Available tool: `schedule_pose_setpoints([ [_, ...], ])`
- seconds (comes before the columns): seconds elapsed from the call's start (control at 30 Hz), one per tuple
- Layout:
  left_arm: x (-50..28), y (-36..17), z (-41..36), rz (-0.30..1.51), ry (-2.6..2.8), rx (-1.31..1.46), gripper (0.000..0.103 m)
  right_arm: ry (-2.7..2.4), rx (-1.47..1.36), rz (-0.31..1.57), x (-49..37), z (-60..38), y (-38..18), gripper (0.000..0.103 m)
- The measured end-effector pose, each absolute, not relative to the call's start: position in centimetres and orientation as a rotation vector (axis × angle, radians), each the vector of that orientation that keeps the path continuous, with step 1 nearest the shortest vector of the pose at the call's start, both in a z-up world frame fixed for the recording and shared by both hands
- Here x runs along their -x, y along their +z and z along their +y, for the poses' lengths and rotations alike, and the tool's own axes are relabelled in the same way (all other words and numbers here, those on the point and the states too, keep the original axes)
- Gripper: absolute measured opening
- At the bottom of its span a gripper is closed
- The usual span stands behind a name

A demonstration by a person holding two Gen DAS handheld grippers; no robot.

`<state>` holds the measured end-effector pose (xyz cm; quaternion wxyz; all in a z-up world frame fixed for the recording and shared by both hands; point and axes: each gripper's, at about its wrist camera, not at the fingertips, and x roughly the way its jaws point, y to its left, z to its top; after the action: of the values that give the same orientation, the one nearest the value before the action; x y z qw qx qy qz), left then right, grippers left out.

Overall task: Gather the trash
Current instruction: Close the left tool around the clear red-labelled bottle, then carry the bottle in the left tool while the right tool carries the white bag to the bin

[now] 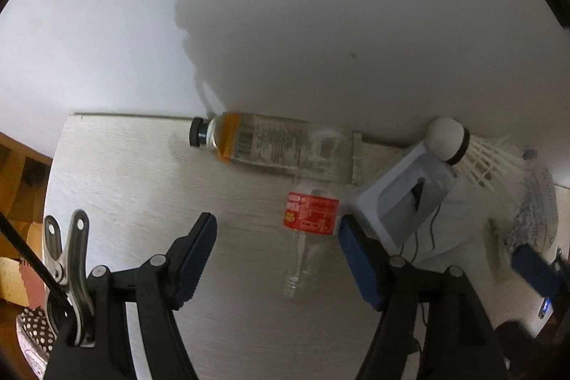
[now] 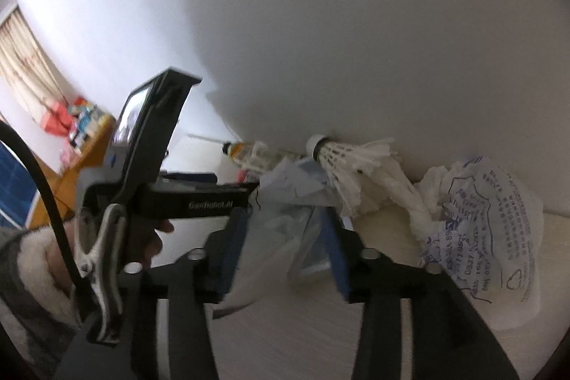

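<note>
While the left gripper (image 1: 278,259) hangs wide open over the clear bottle (image 1: 309,237), it should lower straight and close across the red label. The right gripper (image 2: 285,239) stands half open around a pale wrapper (image 2: 281,202), pads seemingly not pressing. Further back: two bottles in all, one shuttlecock (image 1: 459,152), one printed bag (image 2: 484,230).

We see open tabletop (image 1: 117,173) left of the red-labelled clear bottle (image 1: 309,230), while behind it the amber bottle (image 1: 249,141) lies along the wall (image 1: 320,24) and to its right the shuttlecock (image 1: 459,148), blue-grey packet (image 1: 402,198) and crumpled printed bag (image 2: 491,227) crowd the way.
</note>
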<state>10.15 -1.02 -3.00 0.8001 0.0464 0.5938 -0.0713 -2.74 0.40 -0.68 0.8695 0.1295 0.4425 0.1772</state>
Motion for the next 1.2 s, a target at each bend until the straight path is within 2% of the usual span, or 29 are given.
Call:
schedule_pose_setpoints([
  [0.13, -10.6, -3.3, -0.4, 1.269, -0.155, -0.093, 0.072, 0.351, -0.227, 0.972, 2.2, 1.8, -2.0, 0.057],
  [0.37, -10.7, -3.3, -0.2, 1.265, -0.184, -0.105, 0.045, 0.303, -0.167, 1.054, 0.9, 3.6, -3.9, 0.059],
  [0.43, -10.5, -3.1, -0.5, 1.265, -0.19, -0.111, 0.035, 0.318, -0.158, 1.061, 0.7, 4.1, -4.3, 0.055],
  [0.47, -10.5, -3.1, -0.4, 1.267, -0.192, -0.113, 0.032, 0.32, -0.157, 1.058, 0.7, 4.2, -4.3, 0.043],
  [0.5, -10.5, -3.0, -0.1, 1.267, -0.197, -0.112, 0.032, 0.318, -0.157, 1.053, 0.8, 4.3, -4.3, 0.03],
  [0.53, -10.5, -2.9, 0.0, 1.263, -0.201, -0.111, 0.032, 0.308, -0.152, 1.049, 0.8, 4.3, -4.3, 0.029],
  [0.6, -10.2, -2.8, 0.3, 1.253, -0.192, -0.125, 0.032, 0.313, -0.154, 1.042, 0.7, 4.7, -4.2, 0.019],
  [0.67, -9.7, -2.0, 0.6, 1.232, -0.177, -0.118, 0.032, 0.314, -0.163, 1.034, 0.5, 4.9, -4.2, 0.016],
  [0.87, -8.6, 0.7, 1.6, 1.181, -0.189, -0.085, 0.032, 0.327, -0.224, 1.017, 0.2, 4.1, -3.6, 0.015],
  [1.2, -7.0, 2.3, 4.1, 1.159, -0.146, -0.023, 0.032, 0.352, -0.233, 0.957, 1.2, 4.7, -0.7, 0.015],
])
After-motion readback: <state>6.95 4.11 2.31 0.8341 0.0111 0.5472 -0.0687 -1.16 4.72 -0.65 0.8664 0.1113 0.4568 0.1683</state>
